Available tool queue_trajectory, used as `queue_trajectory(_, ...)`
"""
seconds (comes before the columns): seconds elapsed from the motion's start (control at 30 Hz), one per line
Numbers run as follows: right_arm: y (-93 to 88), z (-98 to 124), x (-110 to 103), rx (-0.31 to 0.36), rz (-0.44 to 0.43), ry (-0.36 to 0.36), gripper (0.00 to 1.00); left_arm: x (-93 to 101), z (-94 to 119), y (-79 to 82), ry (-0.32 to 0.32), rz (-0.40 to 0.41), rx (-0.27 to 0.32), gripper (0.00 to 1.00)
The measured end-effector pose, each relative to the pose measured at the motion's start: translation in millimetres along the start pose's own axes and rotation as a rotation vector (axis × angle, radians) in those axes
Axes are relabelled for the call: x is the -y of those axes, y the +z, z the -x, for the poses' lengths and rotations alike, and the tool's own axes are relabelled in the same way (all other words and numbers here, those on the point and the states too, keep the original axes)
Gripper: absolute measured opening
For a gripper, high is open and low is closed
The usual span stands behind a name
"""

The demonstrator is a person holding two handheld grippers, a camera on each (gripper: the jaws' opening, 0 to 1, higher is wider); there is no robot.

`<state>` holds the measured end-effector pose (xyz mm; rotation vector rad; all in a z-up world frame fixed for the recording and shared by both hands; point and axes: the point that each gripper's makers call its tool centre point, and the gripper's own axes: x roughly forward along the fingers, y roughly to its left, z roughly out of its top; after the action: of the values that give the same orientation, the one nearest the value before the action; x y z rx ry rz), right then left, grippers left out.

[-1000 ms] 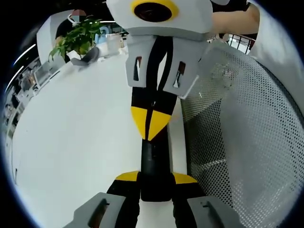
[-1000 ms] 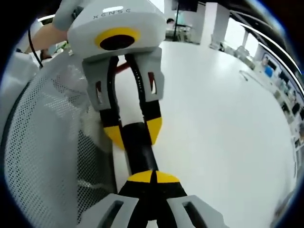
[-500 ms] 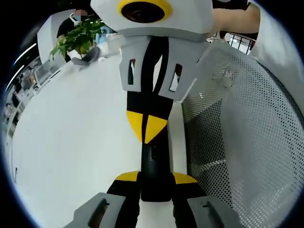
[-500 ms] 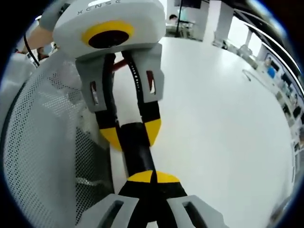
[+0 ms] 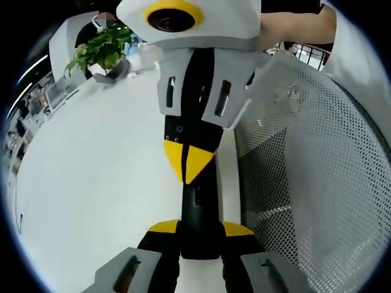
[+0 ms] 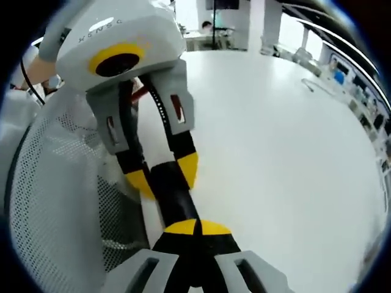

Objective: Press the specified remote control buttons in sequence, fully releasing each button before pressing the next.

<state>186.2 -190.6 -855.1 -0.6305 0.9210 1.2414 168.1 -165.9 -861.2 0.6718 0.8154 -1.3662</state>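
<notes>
Green leafy plant [image 5: 101, 49] at far left table corner. White table [image 5: 91, 183]. Left tool [image 5: 198, 235] pinching long black remote control [image 5: 198, 210] near table's right edge. Right tool [image 5: 189, 174] pressed together, tips touching remote. White mesh basket [image 5: 305, 183] beside right edge.

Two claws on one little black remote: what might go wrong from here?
1. The right gripper, jaws shut, seems to bear its tip on the black remote. The blunt tip might catch a neighbouring button.
2. The left gripper clamps the remote at one end alone, so the push could tilt it or slide it out.
3. The white mesh stands close beside, and a slip might knock the remote against it.
</notes>
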Motion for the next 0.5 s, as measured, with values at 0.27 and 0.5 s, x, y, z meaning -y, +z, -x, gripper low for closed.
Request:
queue_trajectory(0.27,-2.4,2.3,-1.9,-0.02,0.037,-0.001,0.0,-0.5,0.2,-0.5,0.005,0.006,0.004,0.24)
queue_trajectory(0.5,-3.1,2.4,-2.0,-0.033,-0.003,0.021,0.0,-0.7,0.3,-0.6,-0.001,0.0,-0.005,0.24)
